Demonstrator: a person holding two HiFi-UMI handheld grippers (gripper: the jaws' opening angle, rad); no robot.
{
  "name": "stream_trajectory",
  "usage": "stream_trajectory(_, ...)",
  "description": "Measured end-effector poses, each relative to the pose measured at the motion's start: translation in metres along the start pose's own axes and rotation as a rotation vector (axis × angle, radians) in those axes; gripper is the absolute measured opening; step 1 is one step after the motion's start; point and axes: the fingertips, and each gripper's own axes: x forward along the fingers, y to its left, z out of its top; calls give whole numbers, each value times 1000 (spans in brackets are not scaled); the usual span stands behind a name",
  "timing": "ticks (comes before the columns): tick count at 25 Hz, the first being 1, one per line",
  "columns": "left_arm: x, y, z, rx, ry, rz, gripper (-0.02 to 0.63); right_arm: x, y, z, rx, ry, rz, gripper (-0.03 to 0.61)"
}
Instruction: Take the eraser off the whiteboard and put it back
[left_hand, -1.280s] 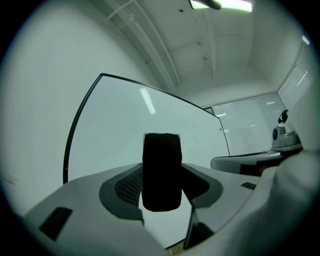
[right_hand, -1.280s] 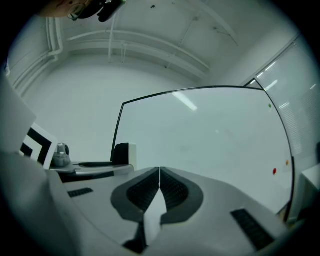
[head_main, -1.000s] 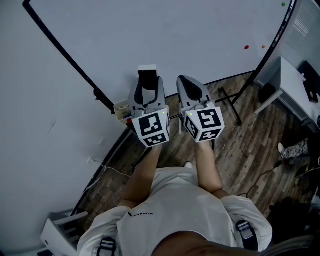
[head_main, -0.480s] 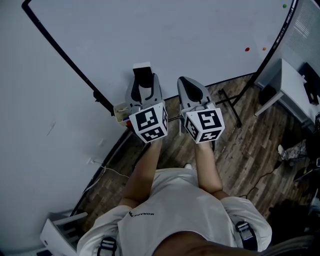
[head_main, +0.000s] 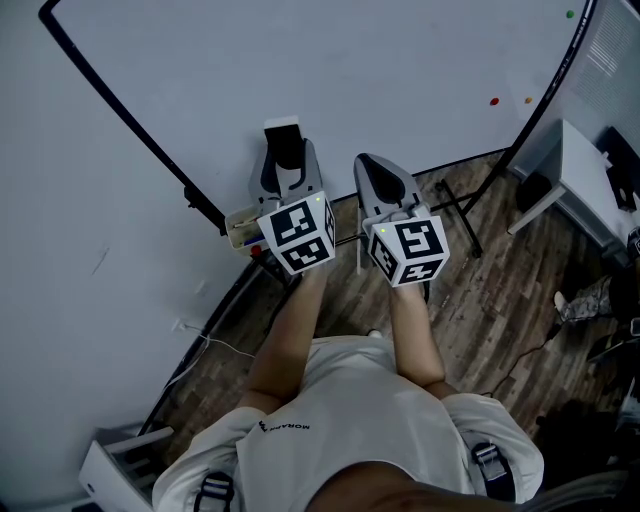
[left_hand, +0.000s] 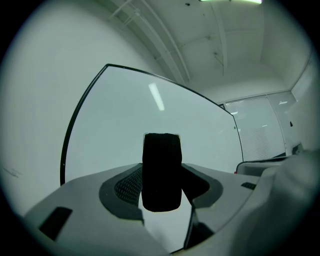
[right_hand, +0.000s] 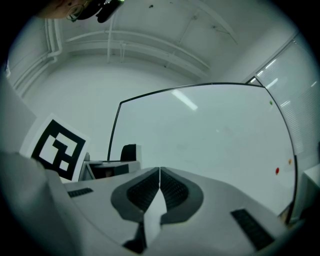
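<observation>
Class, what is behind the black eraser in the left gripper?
Behind the black felt eraser stands the large white whiteboard with a thin black frame; the patch straight behind the eraser is covered.

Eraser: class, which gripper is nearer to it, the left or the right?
Left. The left gripper holds the eraser between its jaws; the right gripper, shut and empty, is alongside, apart from the eraser.

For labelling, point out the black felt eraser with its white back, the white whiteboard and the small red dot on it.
Black felt eraser (left_hand: 161, 172): left gripper view, middle of the felt.
White whiteboard (head_main: 350, 70): head view, bare writing surface.
Small red dot (head_main: 493, 98): head view, its centre.
</observation>
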Motion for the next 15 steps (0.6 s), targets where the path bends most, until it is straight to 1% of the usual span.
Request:
stream_trajectory(6, 13, 11, 5, -22, -16, 32, 224, 7, 1, 0, -7, -2, 7, 14)
stream_trajectory(11, 24, 13, 8, -6, -16, 45, 224, 12, 0, 4, -9, -10, 12, 14)
stream_trajectory(15, 33, 16, 9, -10, -15, 57, 224, 16, -1, 4, -9, -15, 14, 14)
